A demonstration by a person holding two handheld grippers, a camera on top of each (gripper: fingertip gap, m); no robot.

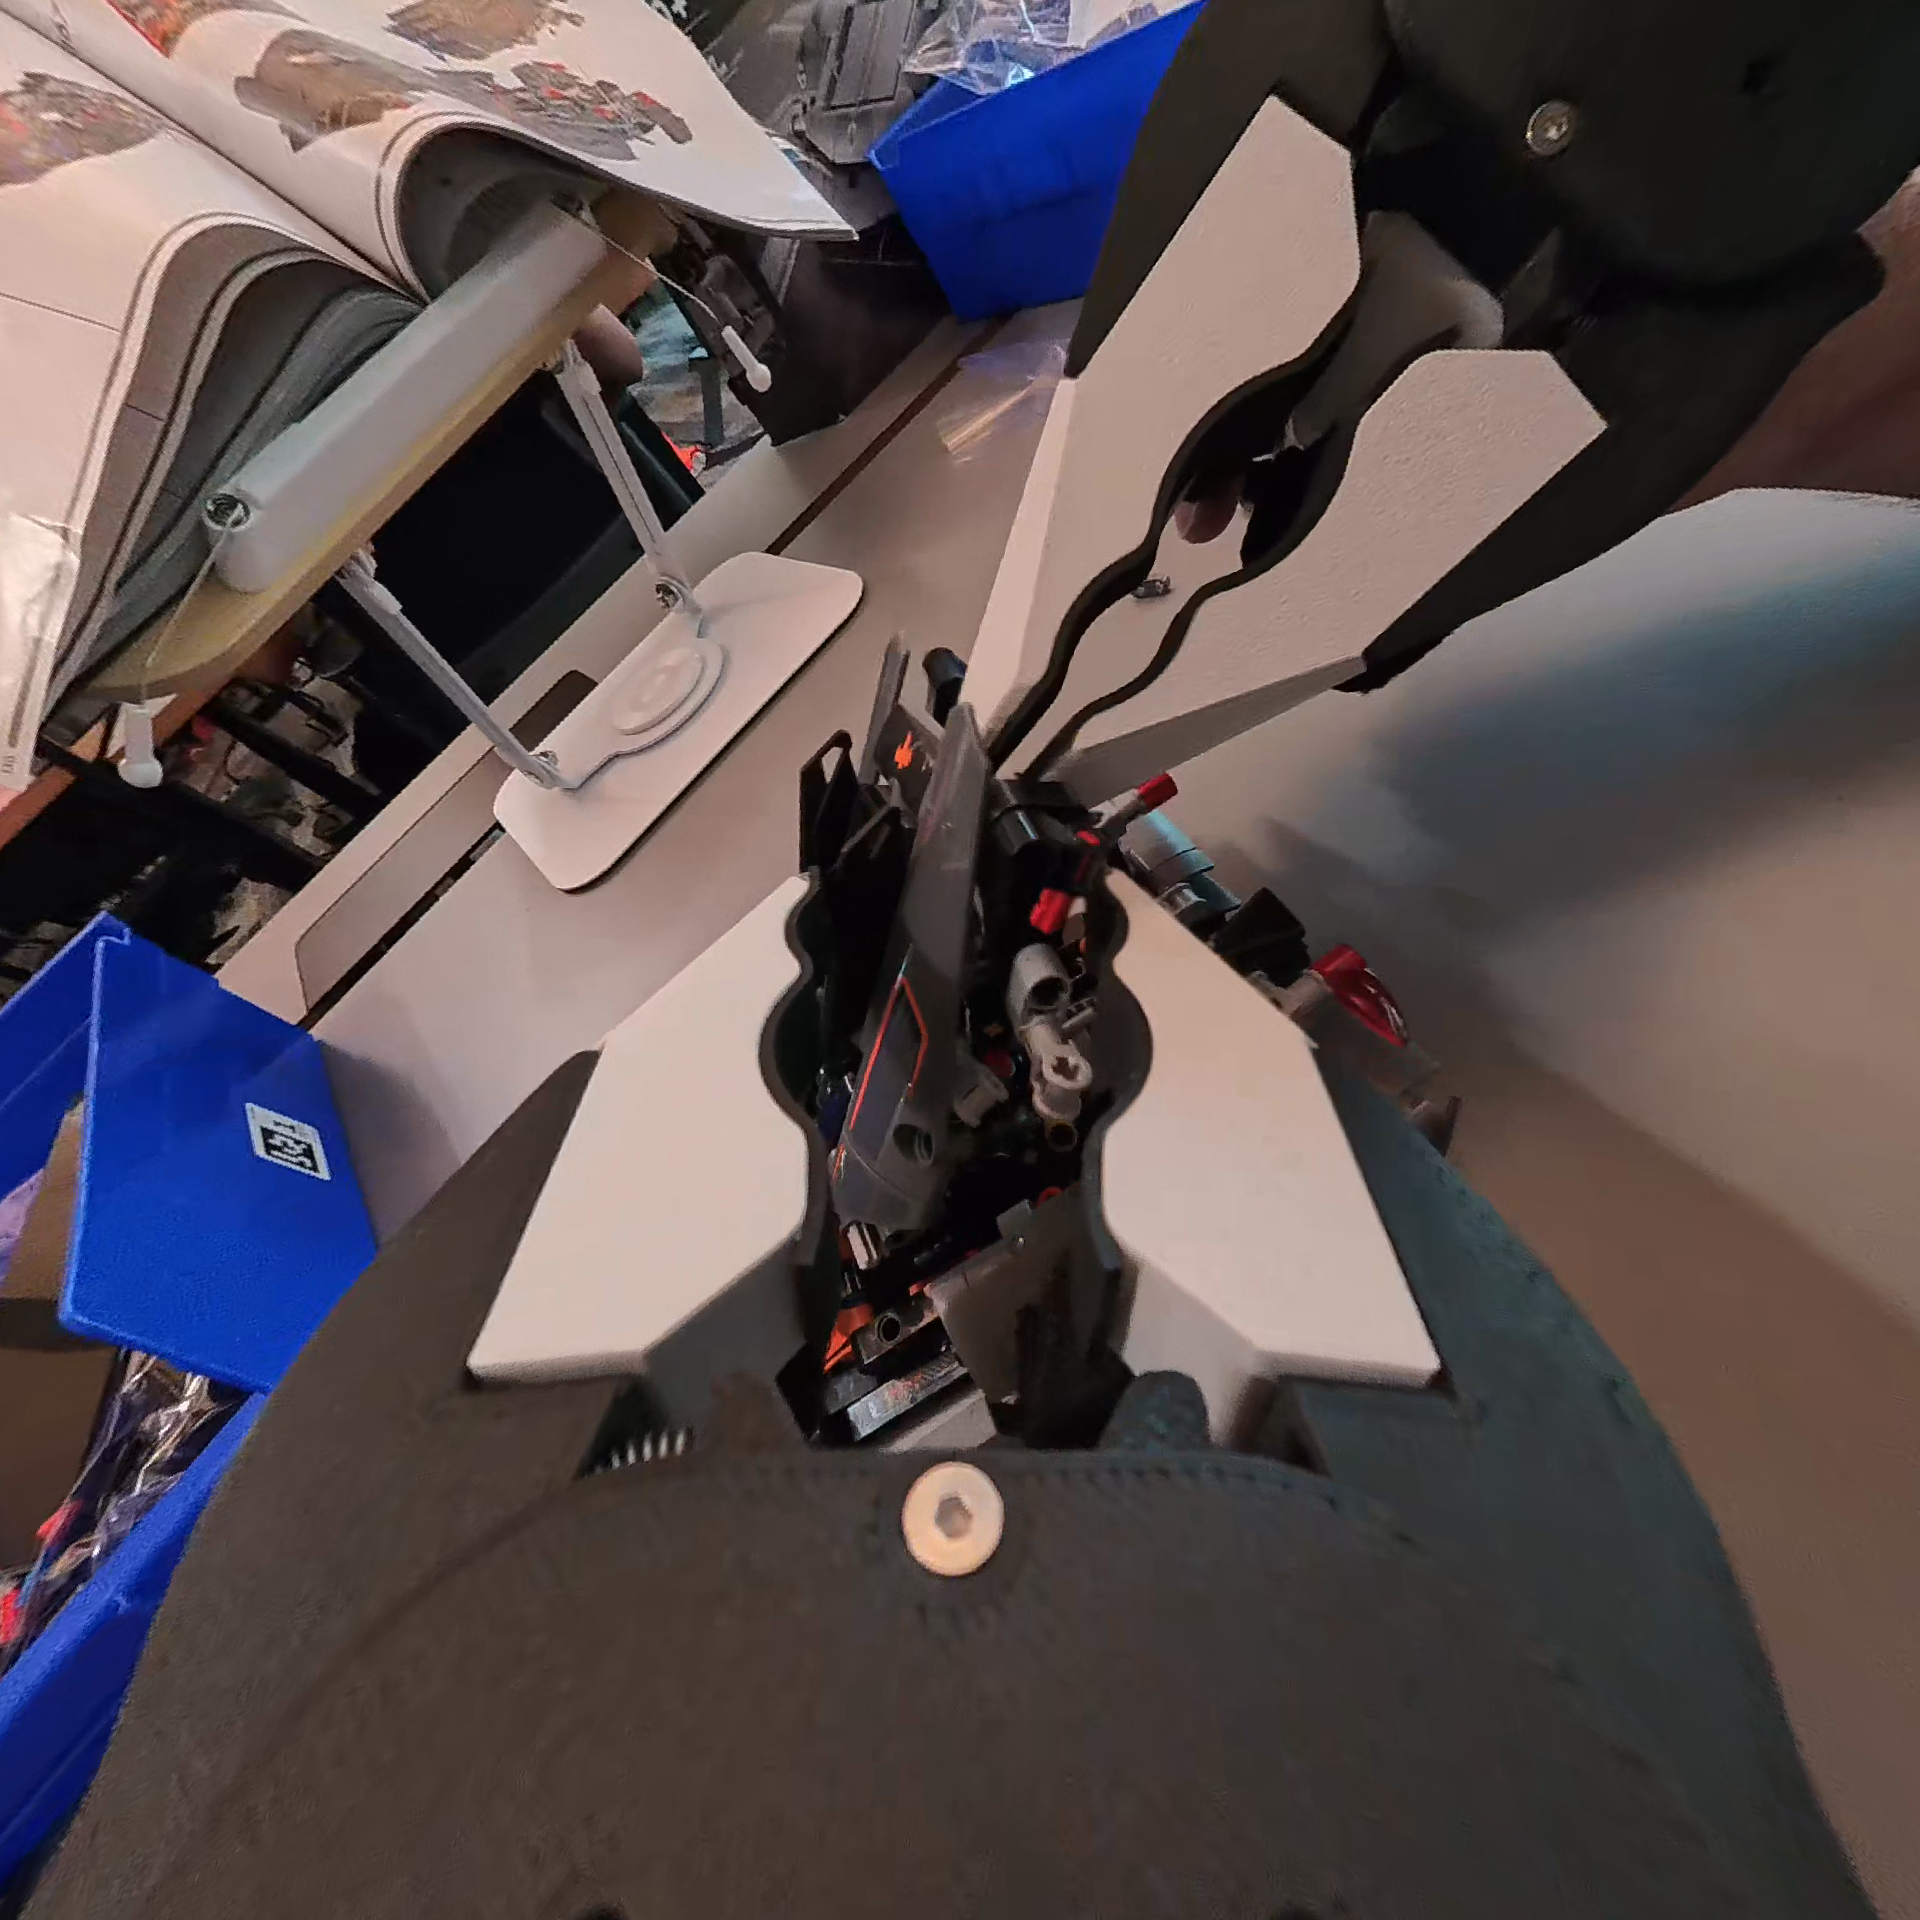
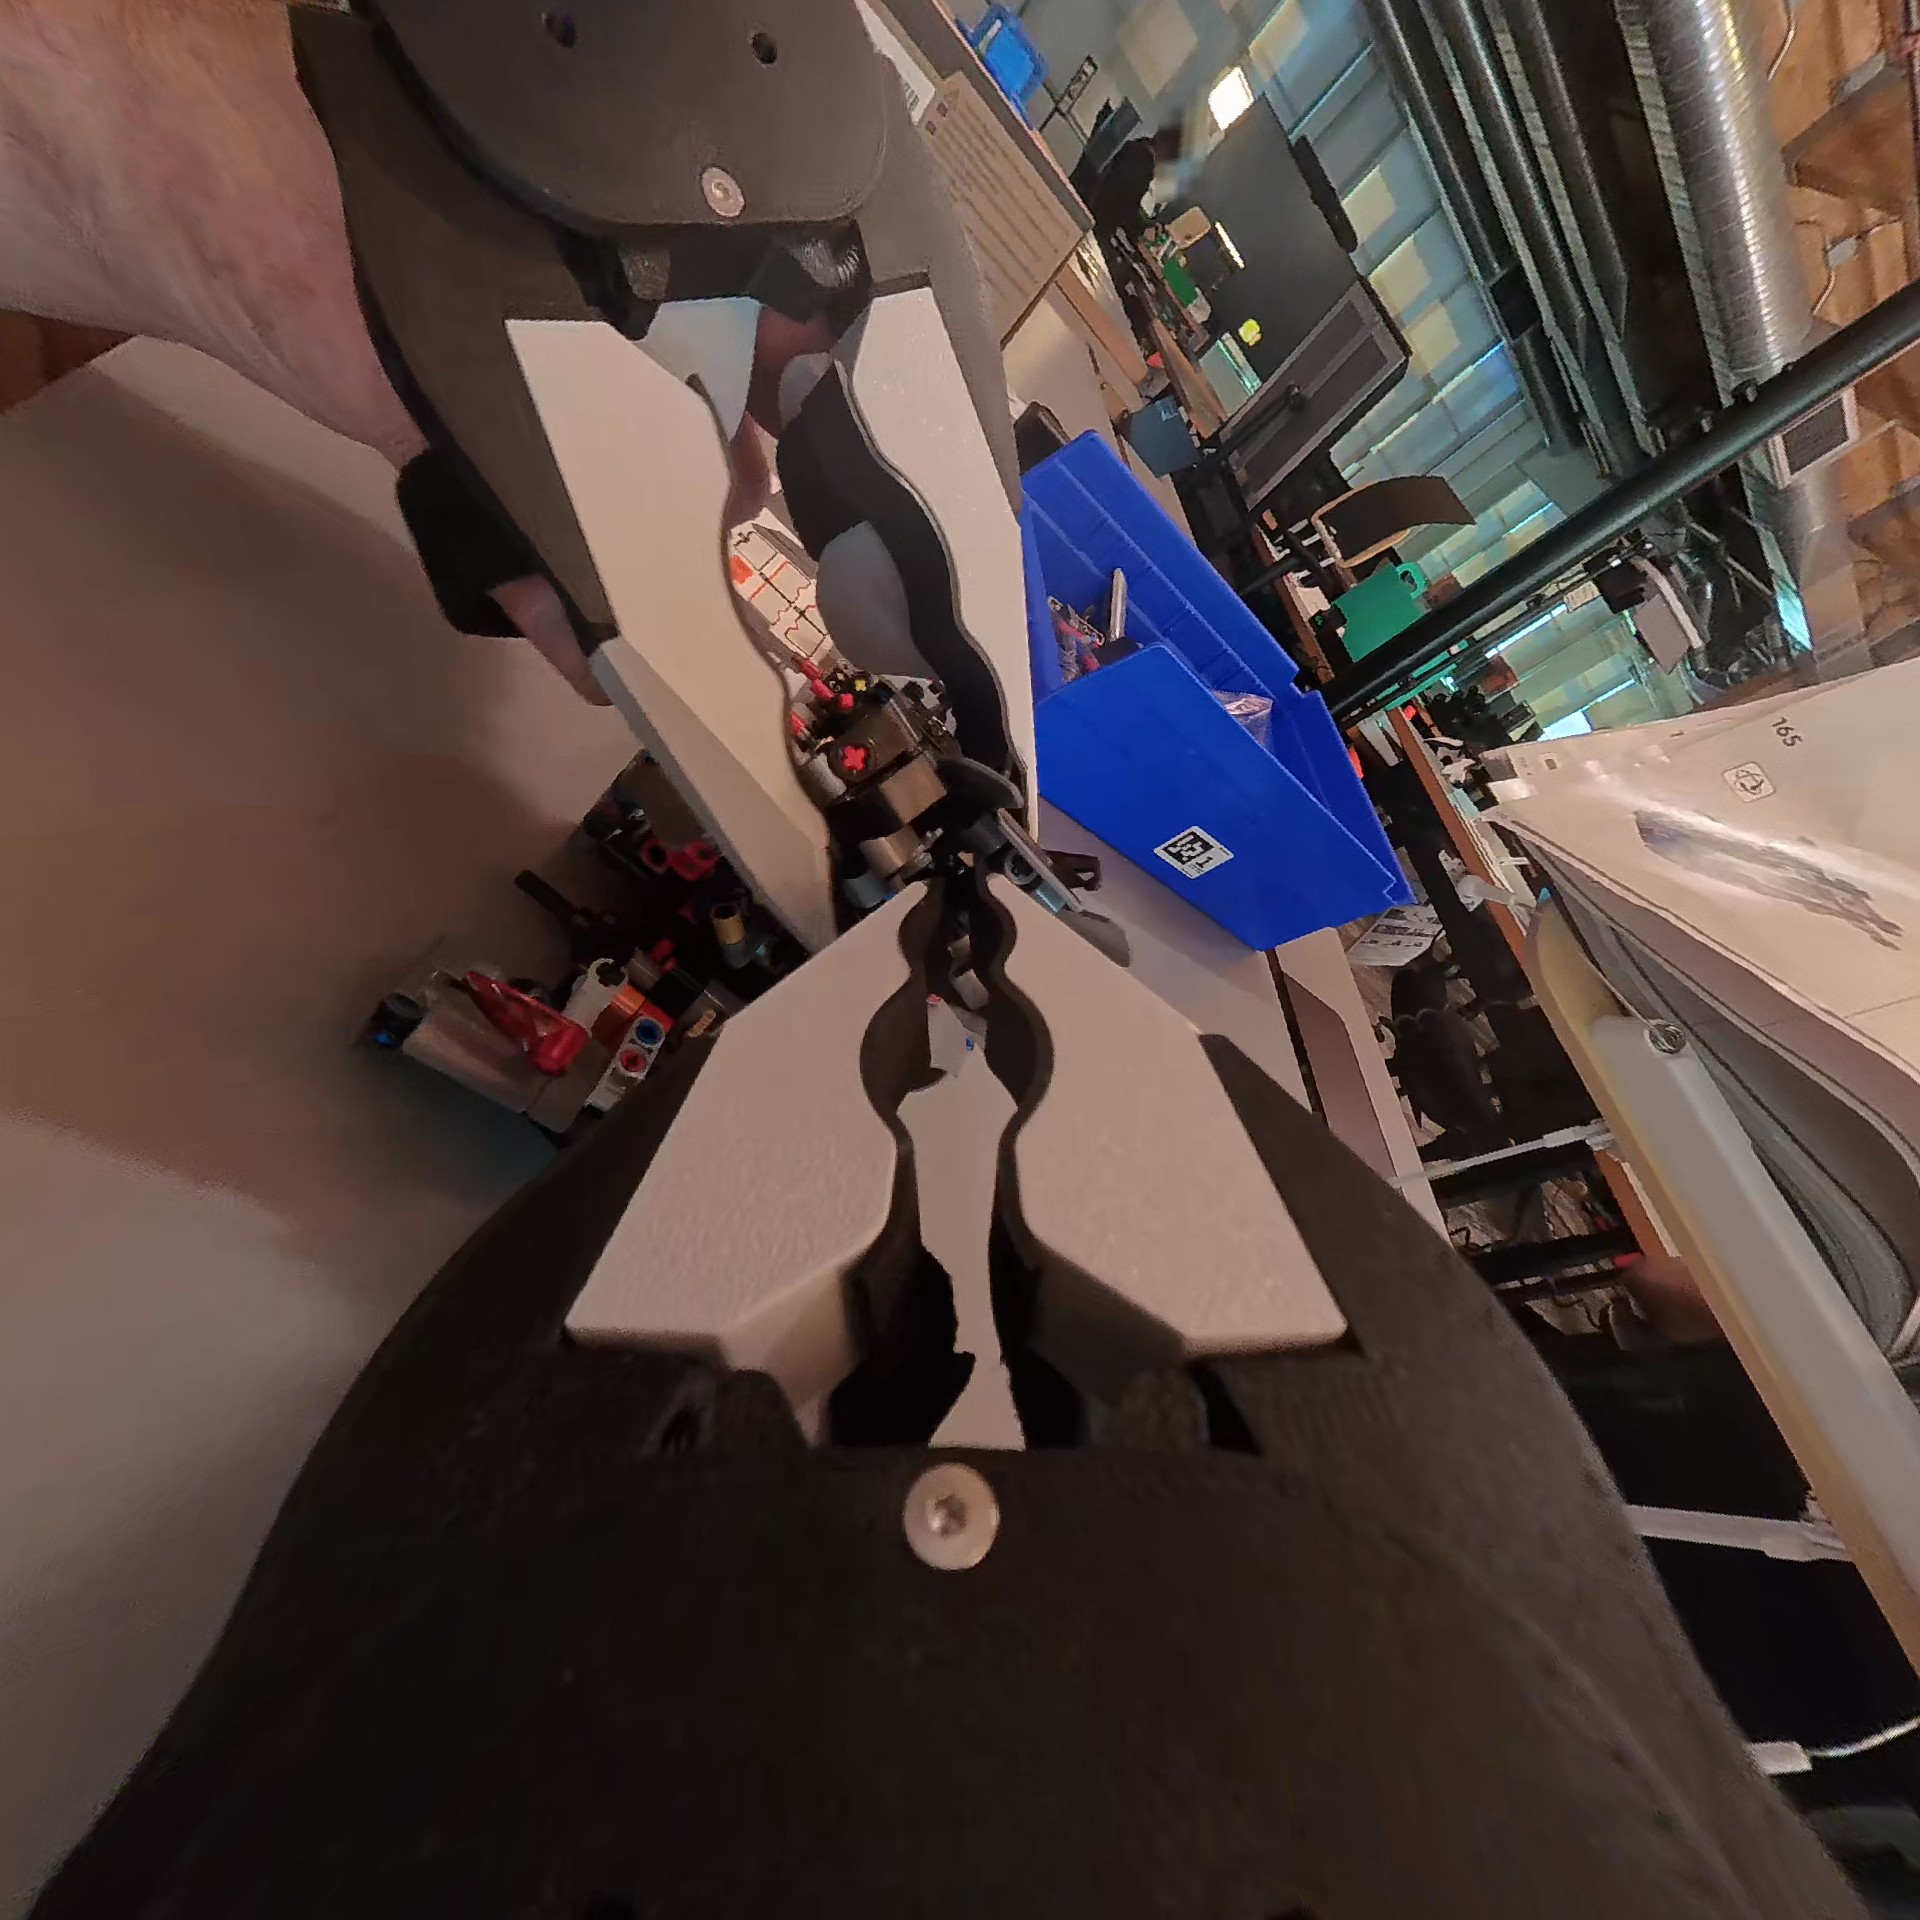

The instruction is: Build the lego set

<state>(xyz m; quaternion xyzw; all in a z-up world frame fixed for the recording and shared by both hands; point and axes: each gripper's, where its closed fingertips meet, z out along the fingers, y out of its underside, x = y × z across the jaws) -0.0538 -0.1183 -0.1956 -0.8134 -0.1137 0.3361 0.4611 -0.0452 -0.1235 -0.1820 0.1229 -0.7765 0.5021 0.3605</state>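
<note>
A dark grey and black lego model (image 1: 925, 1039) with orange lines and red pins sits between the white pads of my left gripper (image 1: 956, 894), which is shut on it and holds it above the table. My right gripper (image 1: 1023, 764) comes in from the upper right, its jaws almost together on the model's far end. In the right wrist view my right gripper (image 2: 956, 894) is shut on a small part of the model (image 2: 883, 769), with a light piece (image 2: 951, 1039) showing between its pads. The left gripper (image 2: 914, 831) reaches down from the top.
Loose lego pieces (image 2: 540, 997) lie on the white table (image 1: 904, 447), also to the right (image 1: 1351, 987). Blue bins stand at the near left (image 1: 208, 1143) and far back (image 1: 1018, 187). An open instruction booklet (image 1: 312, 156) rests on a stand (image 1: 675, 717). My left and right fingertips are right by each other.
</note>
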